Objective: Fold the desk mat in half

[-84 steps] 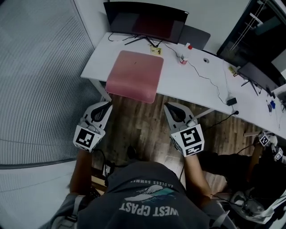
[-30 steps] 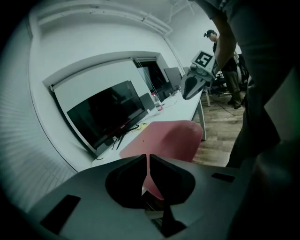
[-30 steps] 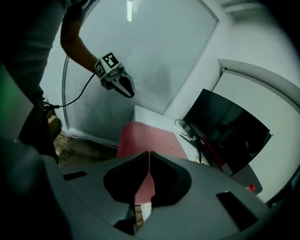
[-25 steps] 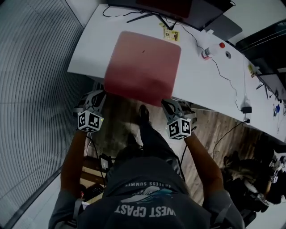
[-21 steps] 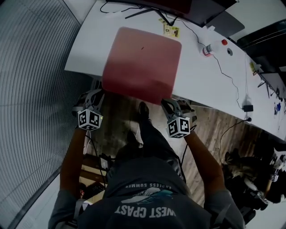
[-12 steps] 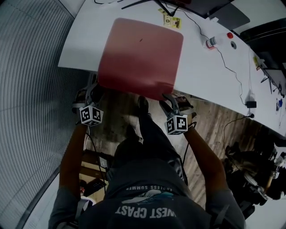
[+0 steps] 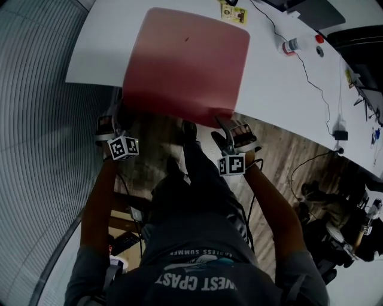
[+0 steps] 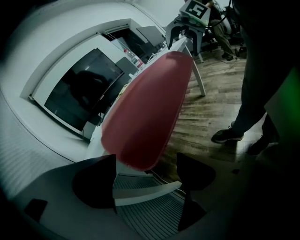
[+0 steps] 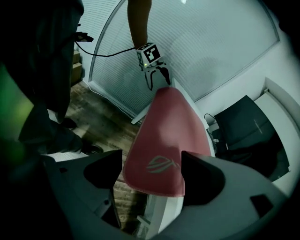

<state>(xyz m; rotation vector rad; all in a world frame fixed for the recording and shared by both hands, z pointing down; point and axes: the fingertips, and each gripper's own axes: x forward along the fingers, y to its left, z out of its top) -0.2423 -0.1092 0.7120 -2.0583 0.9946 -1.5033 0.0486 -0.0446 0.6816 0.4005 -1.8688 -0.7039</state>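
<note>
The red desk mat (image 7: 185,60) lies flat on the white desk (image 7: 102,57), its near edge hanging over the desk's front. My left gripper (image 7: 118,116) is at the mat's near left corner and my right gripper (image 7: 230,124) at its near right corner. In the left gripper view the mat's corner (image 8: 140,140) reaches in between the jaws of the left gripper (image 8: 145,173), which are opening wide and stand apart from it. In the right gripper view the logo corner of the mat (image 9: 161,164) sits between the opening jaws of the right gripper (image 9: 152,177), untouched.
A bottle with a red cap (image 7: 293,45), a small card (image 7: 231,12) and a cable (image 7: 311,72) lie on the desk beyond the mat. A dark monitor (image 8: 79,93) stands at the back. A ribbed grey wall (image 7: 36,149) runs along the left. My legs stand on wood floor (image 7: 281,161).
Both grippers moved forward to the mat's near corners. Their jaws went from shut to wide apart. The desk and mat now fill more of the head view.
</note>
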